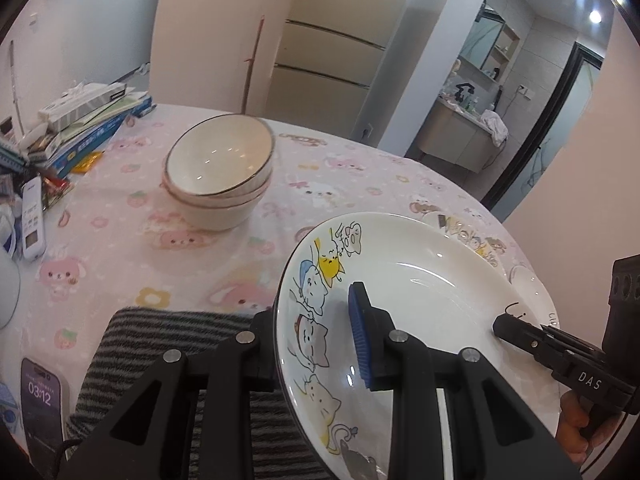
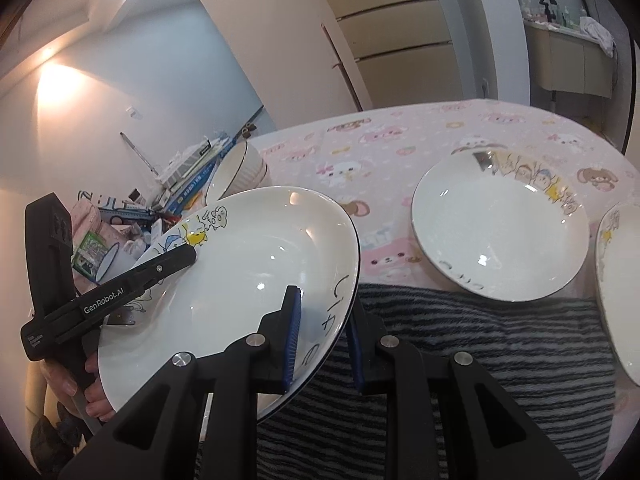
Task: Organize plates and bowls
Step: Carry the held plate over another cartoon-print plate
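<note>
Table [image 1: 132, 240] w/ pink cartoon cloth fills most of both views, so we start there. Striped grey-black cloth [image 1: 168, 344] lies over its near edge at 6 o'clock in both views.

Plate w/ cat drawings [image 1: 432, 280] is up off the table, tilted, gripped by both tools at once. In the left wrist view it sits at 4–5 o'clock. In the right wrist view it's at 8 o'clock.

Left gripper [image 1: 312, 344] is clamped on the plate's rim on the cat side, one blue pad inside the dish, other finger behind the edge. Right gripper [image 2: 324, 340] is pinched on the opposite rim by the black lettering, blue pad inside, other pad underneath. Both are closed on the plate.

Stack of white bowls [image 1: 218, 172] w/ dark rims sits on the table at 11 o'clock in the left view, top bowl tilted.

Second plate [image 2: 500, 228] rests flat at 2 o'clock in the right view, well apart from the lifted one; third plate [image 2: 618, 288] is cut off at 3 o'clock.

Pile of boxes and books [image 1: 88, 120] sits at 10 o'clock by the wall in the left view. Remote [image 1: 34, 220] at 9 o'clock, phone [image 1: 42, 400] at 7 o'clock beside the striped cloth
</note>
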A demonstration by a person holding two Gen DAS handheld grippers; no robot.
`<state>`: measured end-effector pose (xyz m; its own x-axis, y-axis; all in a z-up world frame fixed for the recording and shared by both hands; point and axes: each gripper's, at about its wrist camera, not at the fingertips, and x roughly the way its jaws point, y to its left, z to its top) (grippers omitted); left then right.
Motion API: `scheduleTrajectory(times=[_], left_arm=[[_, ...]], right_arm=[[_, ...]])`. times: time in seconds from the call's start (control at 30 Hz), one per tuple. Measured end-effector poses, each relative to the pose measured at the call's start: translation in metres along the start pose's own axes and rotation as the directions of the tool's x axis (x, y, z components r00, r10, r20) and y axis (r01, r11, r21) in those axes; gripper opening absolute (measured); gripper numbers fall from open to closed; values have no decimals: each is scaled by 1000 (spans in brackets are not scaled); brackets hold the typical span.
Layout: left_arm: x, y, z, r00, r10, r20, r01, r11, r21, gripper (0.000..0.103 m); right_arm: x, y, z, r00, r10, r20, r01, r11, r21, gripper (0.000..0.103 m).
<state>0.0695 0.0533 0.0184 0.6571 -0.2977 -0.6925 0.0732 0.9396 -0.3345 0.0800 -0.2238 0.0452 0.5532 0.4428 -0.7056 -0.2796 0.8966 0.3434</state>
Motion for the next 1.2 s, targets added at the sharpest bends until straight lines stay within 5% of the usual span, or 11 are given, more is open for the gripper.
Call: scheduleTrajectory(times=[0.23, 0.67, 1.2], left_arm=[[16, -33, 12, 1000, -8, 9, 7, 999, 44, 26], [79, -94, 27, 982, -142, -125, 152, 986, 74, 28], [130, -178, 43, 980, -125, -156, 159, 960, 230, 29]], right_arm=[[-14, -26, 8, 998, -26, 62, 23, 999, 47, 24], [-36, -107, 10, 993, -65, 95, 49, 986, 158, 24], [-52, -178, 17, 980, -169, 103, 135, 951, 278, 24]])
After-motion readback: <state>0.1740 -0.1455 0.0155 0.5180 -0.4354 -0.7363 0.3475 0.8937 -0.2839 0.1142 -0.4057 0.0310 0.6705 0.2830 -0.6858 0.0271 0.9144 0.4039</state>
